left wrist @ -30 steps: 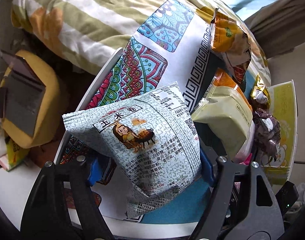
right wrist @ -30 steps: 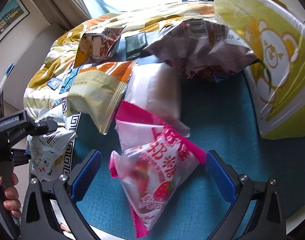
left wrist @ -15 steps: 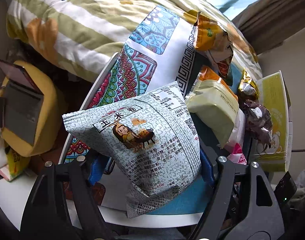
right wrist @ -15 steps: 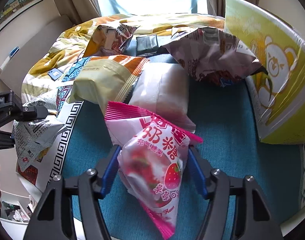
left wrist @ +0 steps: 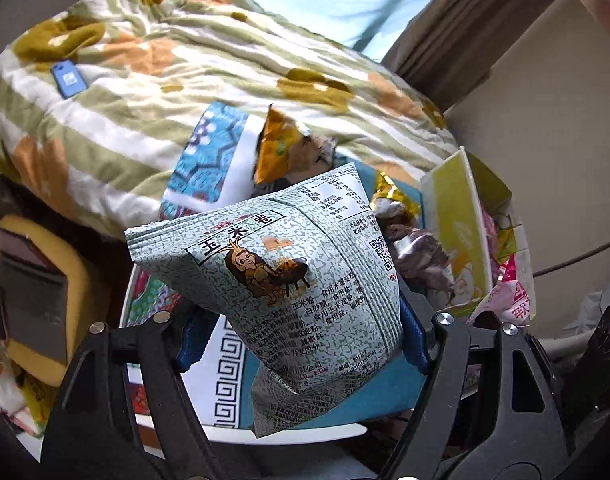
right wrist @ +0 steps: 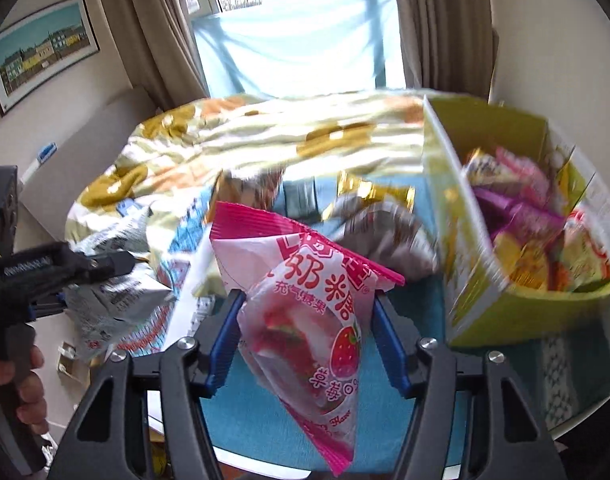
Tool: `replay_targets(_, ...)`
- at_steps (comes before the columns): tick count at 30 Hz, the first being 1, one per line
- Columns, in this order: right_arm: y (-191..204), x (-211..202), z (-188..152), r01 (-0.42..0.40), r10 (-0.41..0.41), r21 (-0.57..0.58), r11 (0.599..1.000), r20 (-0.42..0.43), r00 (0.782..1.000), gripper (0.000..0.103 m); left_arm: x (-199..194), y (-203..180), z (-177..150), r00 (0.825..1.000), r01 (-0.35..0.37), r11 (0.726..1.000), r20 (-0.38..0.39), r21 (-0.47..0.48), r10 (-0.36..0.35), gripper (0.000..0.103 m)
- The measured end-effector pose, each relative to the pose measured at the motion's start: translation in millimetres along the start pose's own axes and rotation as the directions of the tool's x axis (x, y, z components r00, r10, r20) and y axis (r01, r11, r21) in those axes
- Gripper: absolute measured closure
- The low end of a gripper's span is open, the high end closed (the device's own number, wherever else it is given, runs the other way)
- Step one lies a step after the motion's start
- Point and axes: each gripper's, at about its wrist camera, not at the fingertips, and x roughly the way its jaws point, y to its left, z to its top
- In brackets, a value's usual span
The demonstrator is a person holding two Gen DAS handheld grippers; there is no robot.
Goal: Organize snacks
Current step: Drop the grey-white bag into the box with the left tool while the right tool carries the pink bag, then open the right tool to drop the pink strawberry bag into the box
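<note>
My right claw pinches the pink strawberry candy bag between its blue pads, having just closed on it; the bag hangs clear above the teal desk, left of the yellow-green snack box. My left claw grips the grey-green corn roll bag, jaws partly closed on its sides, also above the desk and left of the box. Beyond, just left of the box, a brown wrapper and orange packet lie on the desk. Past the box: the flowered quilt.
</note>
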Motion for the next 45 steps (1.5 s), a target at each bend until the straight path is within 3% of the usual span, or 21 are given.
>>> replay_targets(7,-30,-46,49,0.026,-0.032,0.048,0.999,0.114,0.993,0.045,-4,-77,34,0.994,0.09,0.989,0.045,0.117,-0.096,0.029)
replay_targets(13,-93,-76,92,0.049,-0.06,0.069,0.996,0.164,0.985,0.045,22,-171,56,0.985,0.146,0.966,0.057,0.215,-0.162,0.029)
replay_targets(19,-163,-84,135,0.067,-0.076,0.052,0.996,0.186,0.98,0.045,86,-269,79,0.985,0.153,0.944,0.027,0.293,-0.168,0.029)
replay_targets(25,-231,-65,161,0.055,-0.061,0.042,0.998,0.154,0.986,0.045,167,-335,90,0.995,0.102,0.936,-0.023,0.338,-0.1,0.029)
replay_targets(28,-262,-52,167,0.041,-0.047,0.049,0.998,0.124,0.991,0.045,198,-358,89,0.999,0.048,0.928,-0.036,0.37,-0.037,0.022)
replay_targets(29,-270,-48,168,0.038,-0.043,0.048,0.998,0.112,0.993,0.045,209,-365,88,0.999,0.017,0.924,-0.049,0.383,0.002,0.01)
replay_targets(31,-284,-39,169,0.033,-0.037,0.047,0.998,0.087,0.996,0.045,226,-372,86,0.994,-0.052,0.912,-0.067,0.407,0.087,0.003)
replay_targets(35,-300,-25,169,0.014,-0.017,0.062,0.998,0.042,0.999,0.045,232,-369,78,0.992,-0.047,0.91,-0.09,0.411,0.091,0.003)
replay_targets(39,-305,-18,169,0.019,-0.02,0.058,0.998,0.021,1.0,0.045,213,-360,66,0.996,-0.012,0.917,-0.076,0.4,0.046,0.003)
replay_targets(45,-315,-5,184,0.009,-0.01,0.057,0.998,0.006,1.0,0.044,192,-350,54,0.996,-0.052,0.913,-0.049,0.405,0.079,0.003)
